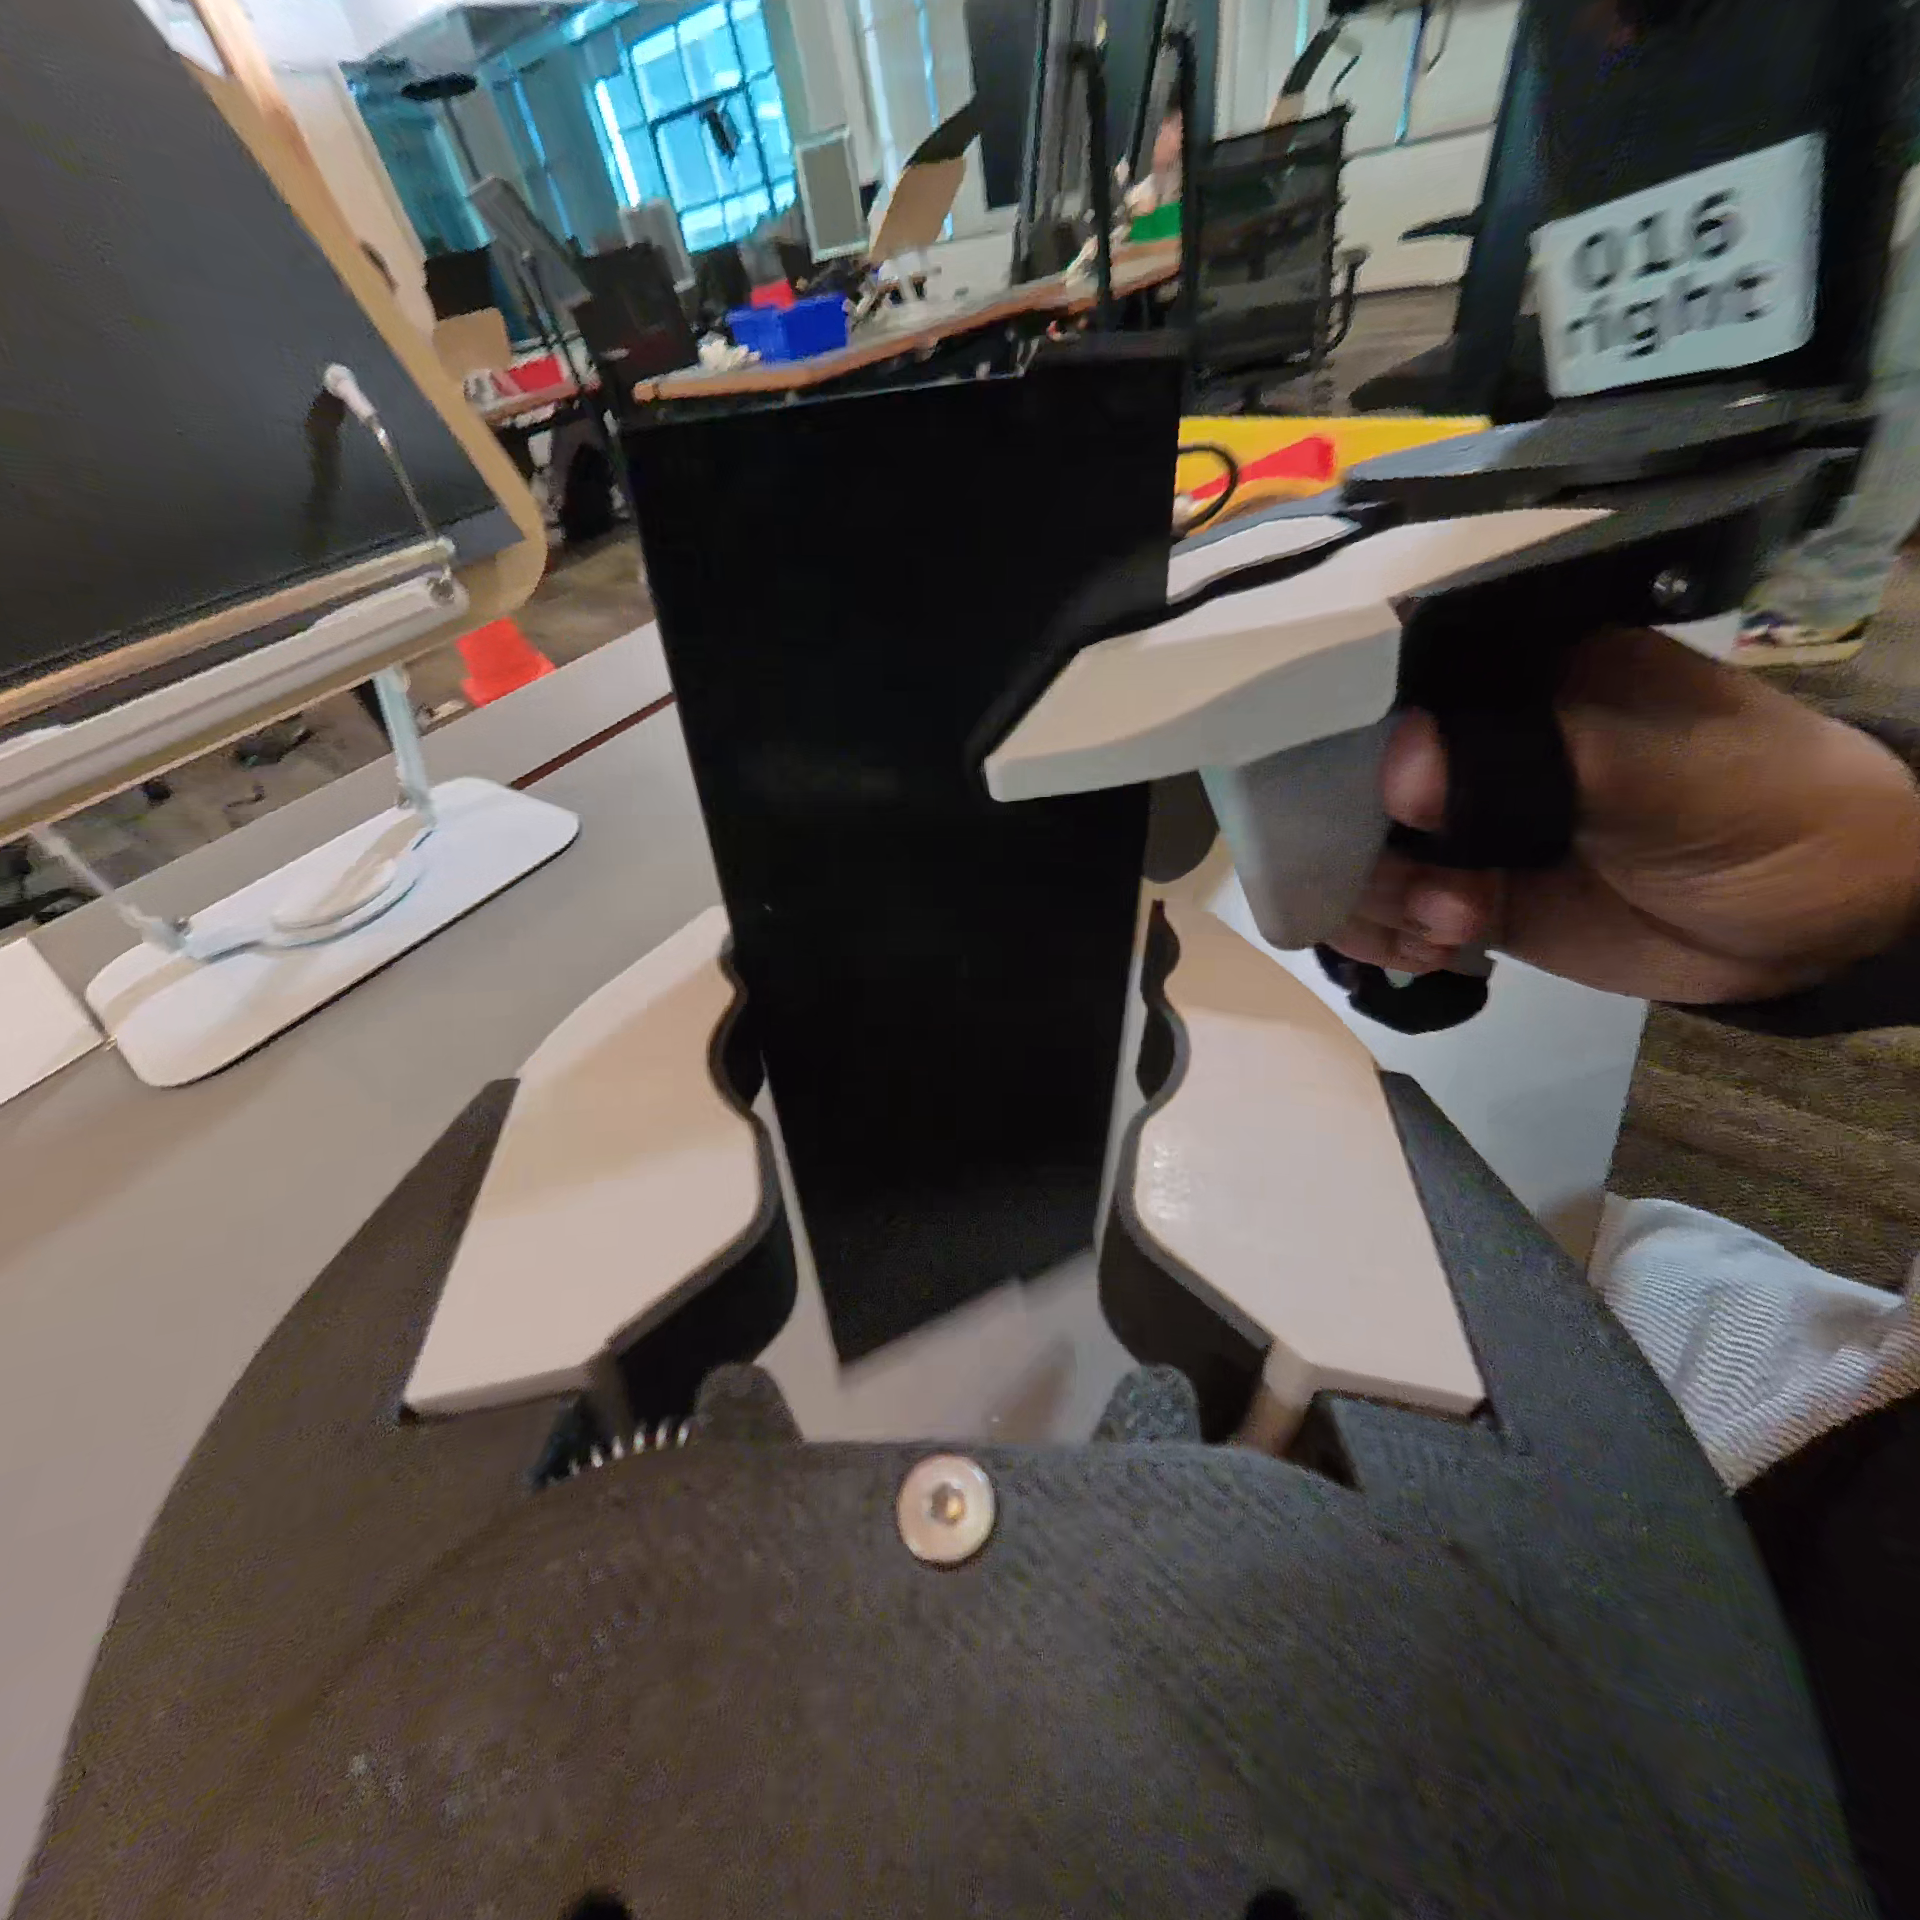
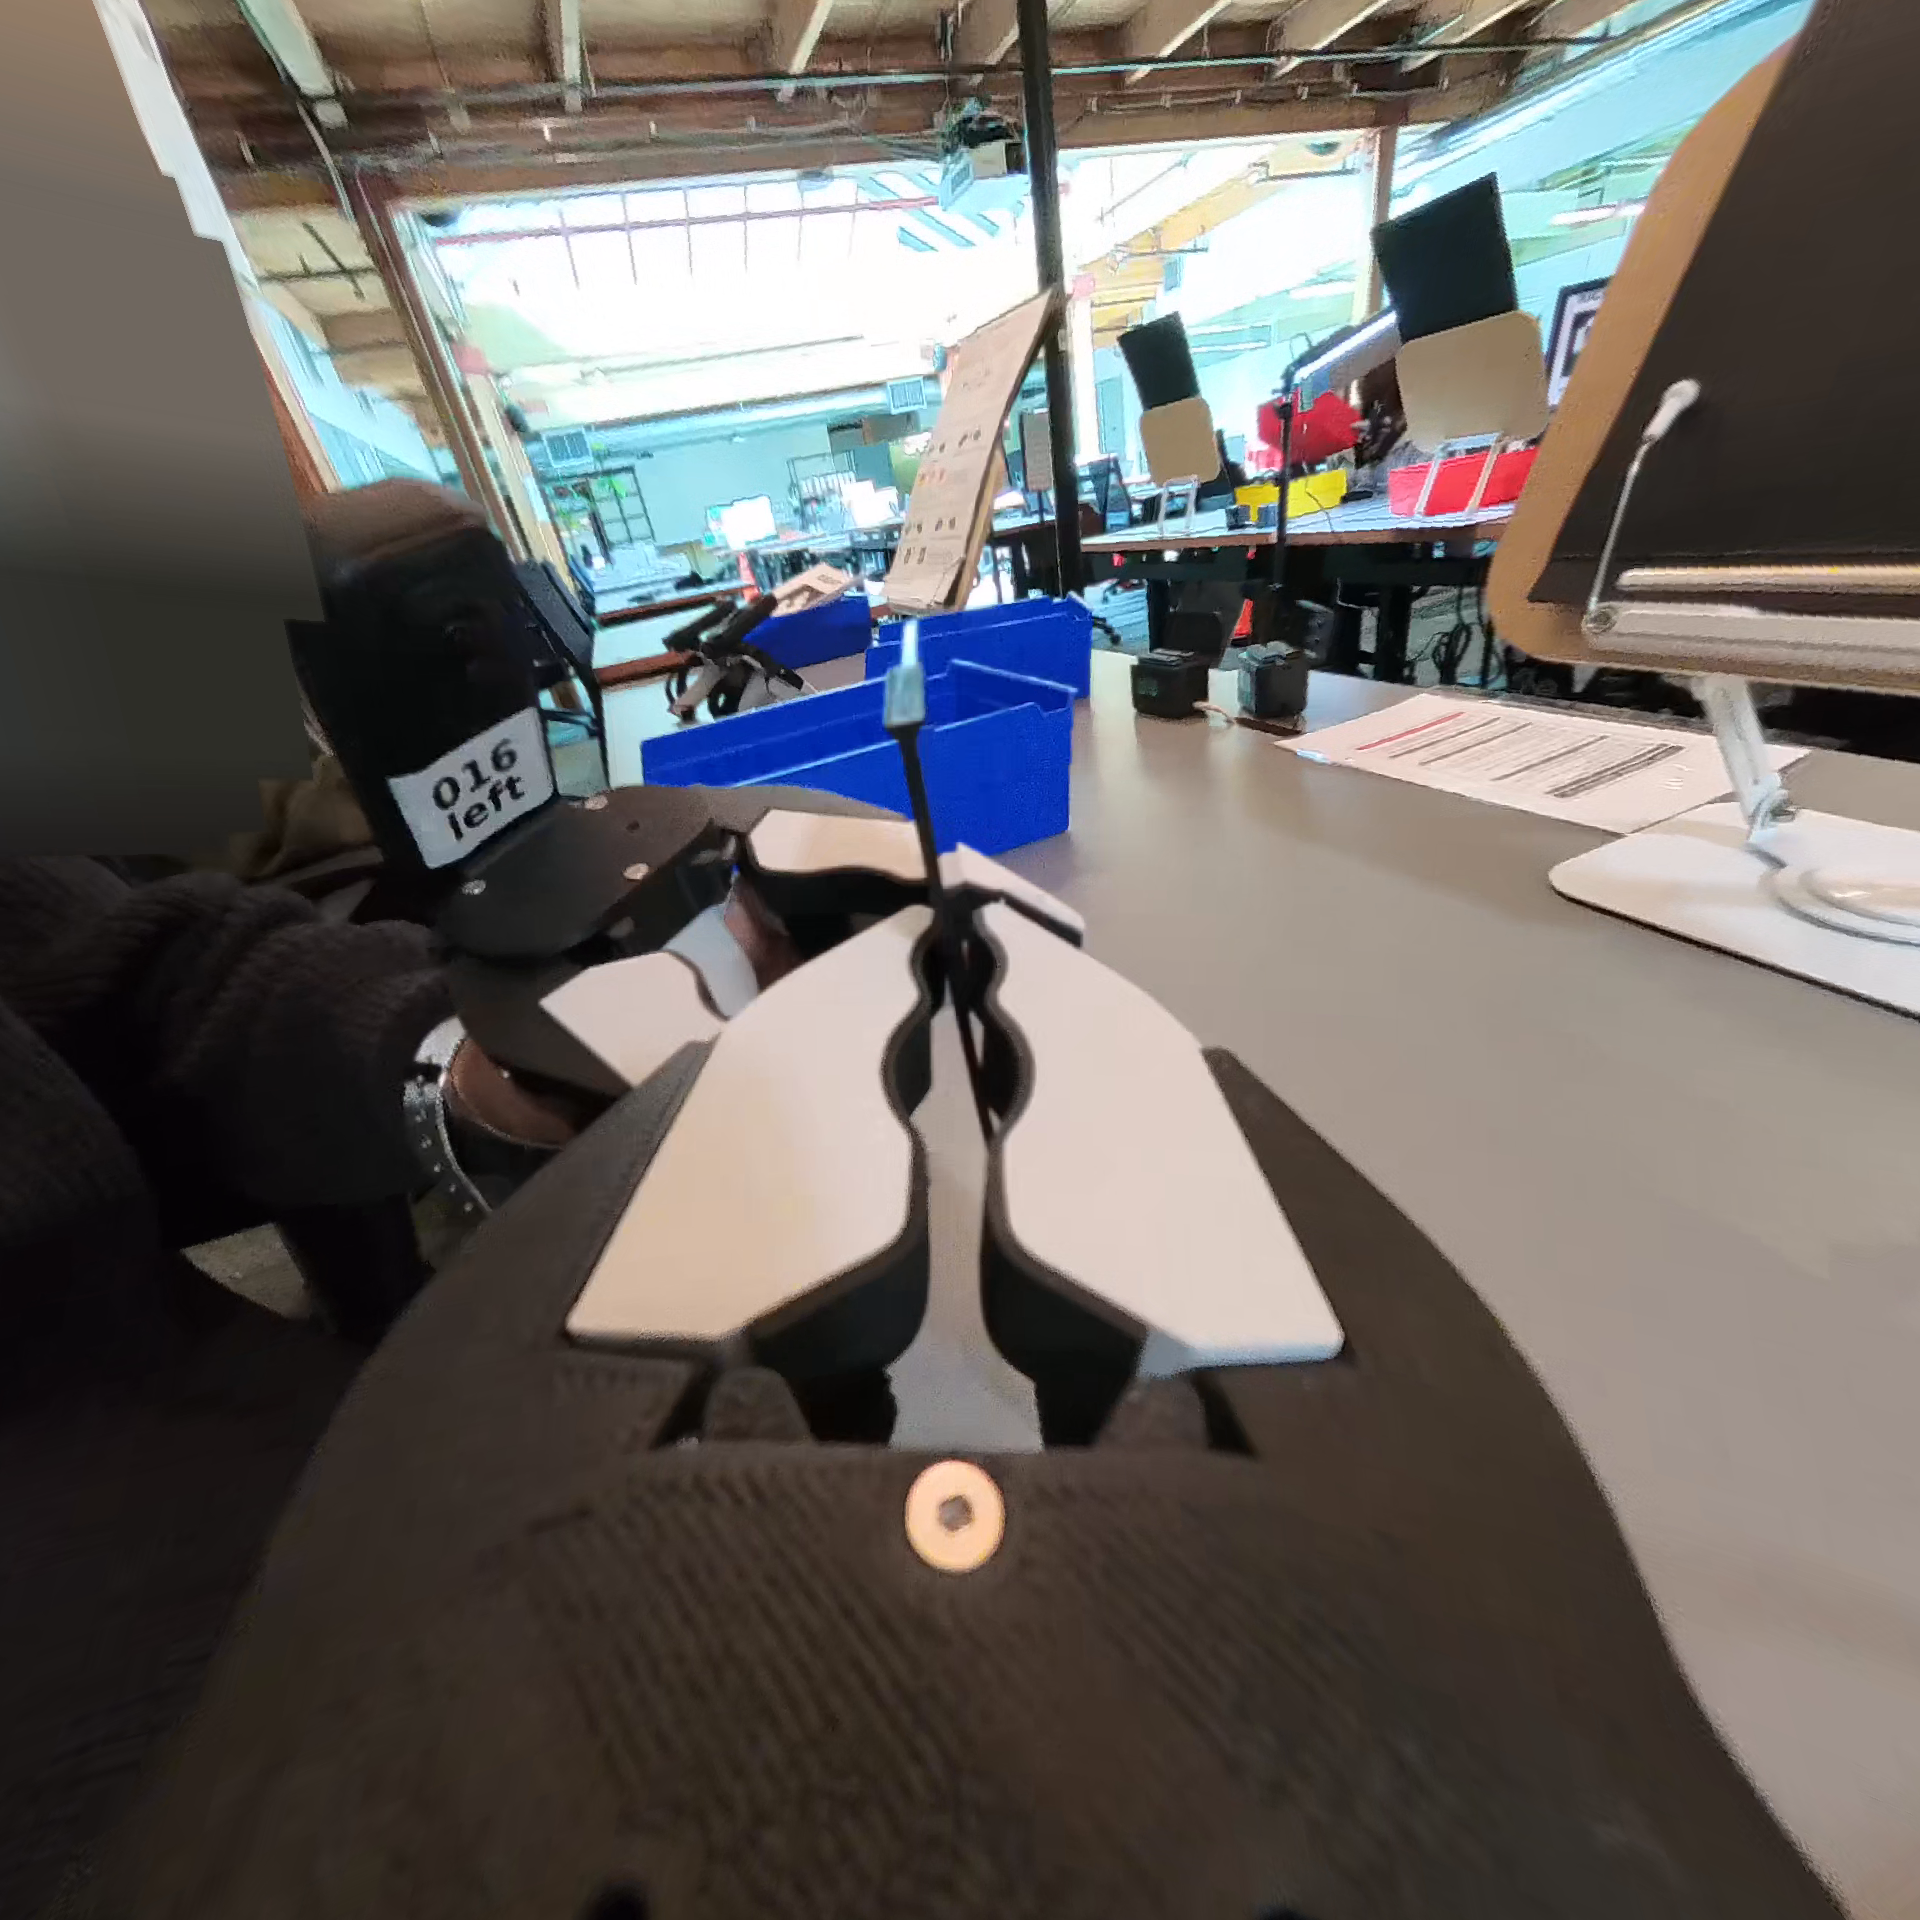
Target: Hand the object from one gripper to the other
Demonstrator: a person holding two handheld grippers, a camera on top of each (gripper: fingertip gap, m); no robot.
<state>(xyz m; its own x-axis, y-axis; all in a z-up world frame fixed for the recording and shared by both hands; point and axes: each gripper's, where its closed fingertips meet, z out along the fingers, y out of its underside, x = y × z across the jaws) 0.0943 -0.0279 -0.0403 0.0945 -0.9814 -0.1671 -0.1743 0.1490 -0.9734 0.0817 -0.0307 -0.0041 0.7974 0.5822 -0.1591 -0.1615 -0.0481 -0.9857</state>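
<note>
A thin black plate [image 1: 914, 831] is held upright in the air above the grey tabletop [image 1: 260, 1195], pinched from two sides. In the left wrist view it shows its broad dark face, standing tall between the two white fingers [image 1: 623, 1174] of the left gripper [image 1: 940, 1049], whose jaws stand fairly wide with their inner edges pressed against the plate's two long edges. The right gripper [image 1: 1081, 665] reaches in from the right side, held by a hand [image 1: 1683, 831], and its white fingers lie across the plate's right edge about halfway up. In the right wrist view the same plate [image 2: 940, 914] appears edge-on as a narrow dark line with a small grey clip at its top, and the right gripper [image 2: 961, 987] has its fingers [image 2: 790, 1143] drawn narrow, clamped on the plate's two flat faces. The left gripper [image 2: 831, 894] shows just beyond on the left, with a white label on its black body and a dark knitted sleeve [image 2: 208, 1039] behind it. Toward the far edge of the tabletop stand blue bins [image 2: 883, 748], and a printed sheet of paper [image 2: 1538, 753] lies near the far right. A white stand [image 2: 1766, 883] carrying a tilted dark board sits at the right edge in that view and toward the left edge [image 1: 332, 914] in the left wrist view.
</note>
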